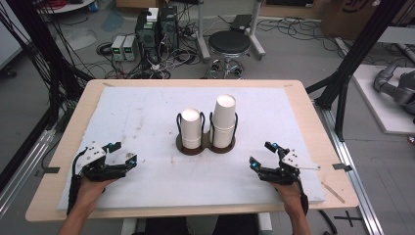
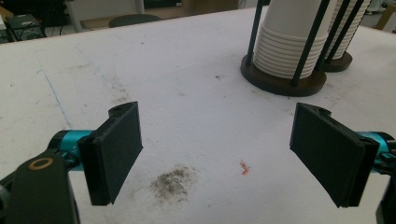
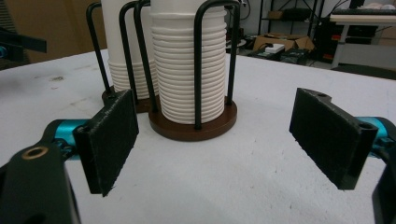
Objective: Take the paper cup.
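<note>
Two stacks of white paper cups stand upside down in a brown two-ring holder (image 1: 189,148) with black wire posts, at the middle of the white mat. The left stack (image 1: 191,127) is shorter than the right stack (image 1: 224,120). My left gripper (image 1: 125,152) rests at the front left of the mat, open, with nothing between its jaws (image 2: 219,149). It faces the holder's base (image 2: 280,83) from a distance. My right gripper (image 1: 261,153) rests at the front right, also open and empty (image 3: 215,140). Straight ahead of it is the nearer cup stack (image 3: 187,70), with the other stack (image 3: 119,46) behind.
The white mat (image 1: 147,112) covers most of a wooden table (image 1: 73,142). It carries a dark smudge (image 2: 173,183) and an orange fleck (image 2: 244,168) near my left gripper. Beyond the table are a black stool (image 1: 230,44), electronics boxes (image 1: 156,29) and cables on the floor.
</note>
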